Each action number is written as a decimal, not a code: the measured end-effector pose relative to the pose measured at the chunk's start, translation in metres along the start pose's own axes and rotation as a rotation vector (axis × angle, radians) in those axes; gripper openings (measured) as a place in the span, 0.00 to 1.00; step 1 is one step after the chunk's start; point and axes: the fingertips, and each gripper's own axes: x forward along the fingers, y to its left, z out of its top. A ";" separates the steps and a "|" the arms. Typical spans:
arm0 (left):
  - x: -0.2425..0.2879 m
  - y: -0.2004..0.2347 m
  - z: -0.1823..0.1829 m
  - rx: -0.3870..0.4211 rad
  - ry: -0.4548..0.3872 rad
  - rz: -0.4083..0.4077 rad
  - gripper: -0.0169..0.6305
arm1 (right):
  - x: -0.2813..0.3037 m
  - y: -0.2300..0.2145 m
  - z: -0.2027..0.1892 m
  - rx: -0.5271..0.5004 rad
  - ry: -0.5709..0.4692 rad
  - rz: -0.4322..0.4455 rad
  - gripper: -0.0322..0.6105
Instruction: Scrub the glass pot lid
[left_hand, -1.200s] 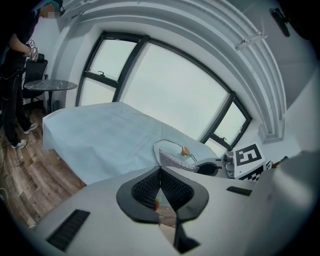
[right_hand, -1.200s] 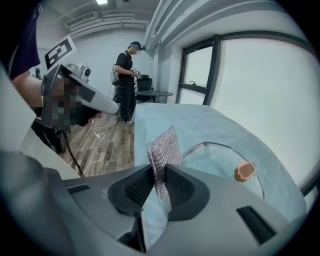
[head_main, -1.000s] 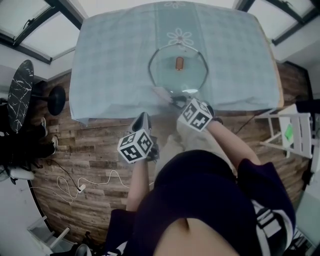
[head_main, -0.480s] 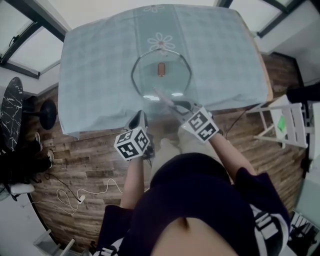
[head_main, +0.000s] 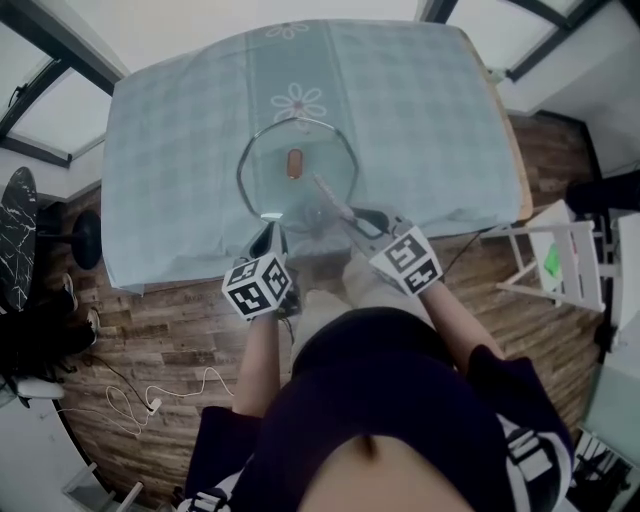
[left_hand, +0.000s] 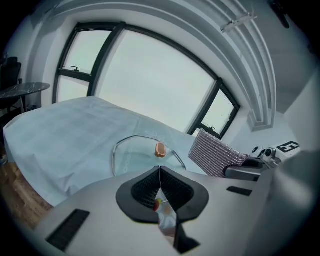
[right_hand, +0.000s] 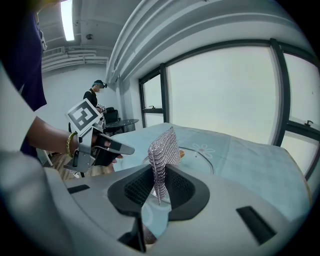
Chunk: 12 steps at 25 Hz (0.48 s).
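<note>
Two tongs hover at the near edge of the desk (head_main: 440, 120), both short of the lid (head_main: 265, 160).

Lid: a clear glass dome with a metal rim and a brown knob (head_main: 294, 162) at its centre. It lies knob-up on the pale cloth (head_main: 170, 150), towards the desk's front edge.

Left tongs (left_hand: 160, 172): clenched, with nothing between the jaws.

Right tongs (right_hand: 159, 175): clenched on the lower edge of a silvery mesh pad (right_hand: 163, 147), which stands up beyond the jaws.

Handling, as judged: the glass is stiff, probably weighty, brittle at the rim and slick under a pad. The lid is therefore likely to skate on the cloth when rubbed. The best hold is the knob, the one raised part that narrow jaws can close on, and the left tongs must open first to take it. The pad looks soft and light and should bend under pressure. A flat, moderate press on the dome, clear of the knob, suits it.
</note>
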 end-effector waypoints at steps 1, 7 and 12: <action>0.005 -0.002 0.001 -0.002 -0.001 0.007 0.03 | -0.001 -0.006 0.000 0.000 -0.002 0.004 0.17; 0.034 -0.014 0.010 0.002 0.007 0.061 0.03 | -0.005 -0.041 0.001 0.005 -0.014 0.042 0.17; 0.056 -0.021 0.016 0.016 0.012 0.091 0.03 | -0.003 -0.066 0.003 0.013 -0.022 0.087 0.17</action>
